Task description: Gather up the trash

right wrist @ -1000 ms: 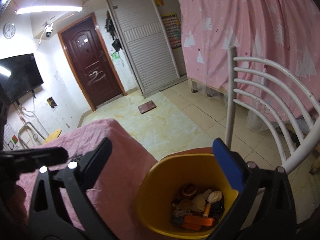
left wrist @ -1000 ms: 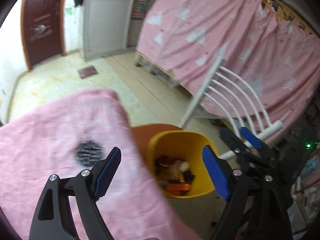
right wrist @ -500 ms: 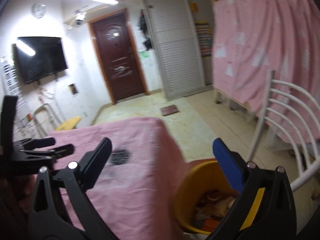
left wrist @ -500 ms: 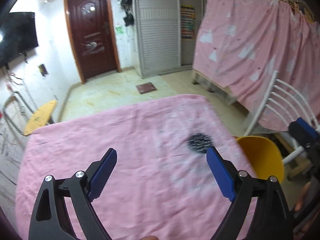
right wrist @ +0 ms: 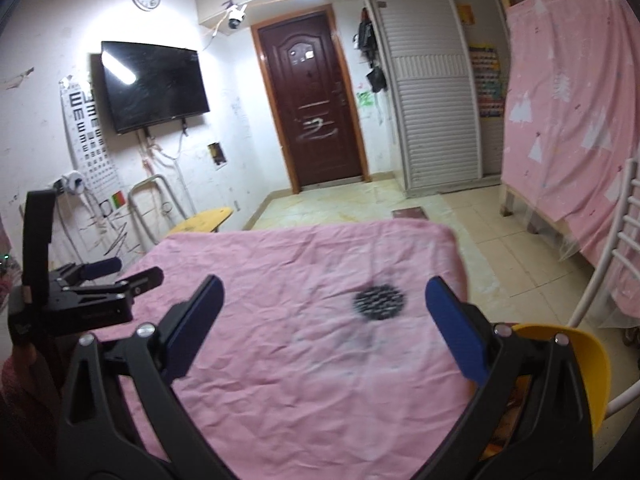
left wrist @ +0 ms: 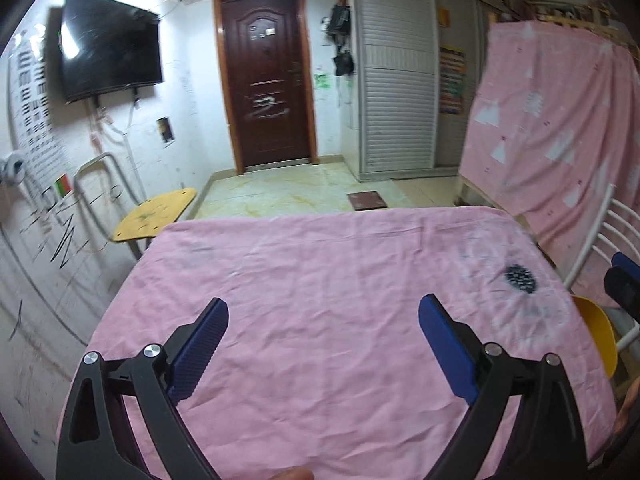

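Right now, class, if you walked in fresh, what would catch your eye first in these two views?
The pink cloth spread over the table fills both views, with a dark round mark near its right side. Both the left gripper and the right gripper hang open above it, and a yellow bin sits past the right edge.

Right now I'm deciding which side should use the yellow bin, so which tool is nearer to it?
Right. The right tool hangs over the table's right edge, the yellow bin just beside it. The left tool hangs over the table's middle, farther away.
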Demonstrator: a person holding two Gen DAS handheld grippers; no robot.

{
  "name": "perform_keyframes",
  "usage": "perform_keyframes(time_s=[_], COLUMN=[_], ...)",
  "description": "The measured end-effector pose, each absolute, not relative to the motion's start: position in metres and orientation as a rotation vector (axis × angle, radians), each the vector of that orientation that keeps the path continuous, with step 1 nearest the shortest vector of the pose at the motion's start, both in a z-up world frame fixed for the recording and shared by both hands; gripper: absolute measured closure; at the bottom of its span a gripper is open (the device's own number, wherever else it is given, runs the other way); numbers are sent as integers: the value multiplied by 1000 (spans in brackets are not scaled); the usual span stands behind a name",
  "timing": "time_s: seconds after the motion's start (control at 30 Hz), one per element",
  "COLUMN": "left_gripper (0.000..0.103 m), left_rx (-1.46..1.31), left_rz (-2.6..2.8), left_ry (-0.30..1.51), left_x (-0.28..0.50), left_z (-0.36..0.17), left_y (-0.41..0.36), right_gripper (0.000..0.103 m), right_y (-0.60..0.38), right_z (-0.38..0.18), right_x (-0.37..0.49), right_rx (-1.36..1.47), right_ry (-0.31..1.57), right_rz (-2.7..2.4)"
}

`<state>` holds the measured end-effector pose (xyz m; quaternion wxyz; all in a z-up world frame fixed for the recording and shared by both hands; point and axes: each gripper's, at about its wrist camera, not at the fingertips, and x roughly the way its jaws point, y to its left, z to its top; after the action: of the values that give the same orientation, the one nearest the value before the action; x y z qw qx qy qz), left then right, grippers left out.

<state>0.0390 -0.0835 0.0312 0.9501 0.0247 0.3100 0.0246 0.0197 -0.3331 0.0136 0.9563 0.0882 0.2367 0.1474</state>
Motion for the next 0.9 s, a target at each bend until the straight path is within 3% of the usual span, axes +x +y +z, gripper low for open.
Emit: perform_keyframes(time_s=[0.4, 0.9], left_gripper=[12, 12], left_rx=[7, -18], left_rz=[181, 178], left_ry=[583, 589], left_x=[20, 22], left_z=[11, 4], left_y=[-26, -21], right_gripper=[6, 6], right_y=[-274, -275], right_z=[-6, -12], right_x=[16, 26], right_rx=[187, 219], right_ry=[479, 513], right_rz=[434, 443])
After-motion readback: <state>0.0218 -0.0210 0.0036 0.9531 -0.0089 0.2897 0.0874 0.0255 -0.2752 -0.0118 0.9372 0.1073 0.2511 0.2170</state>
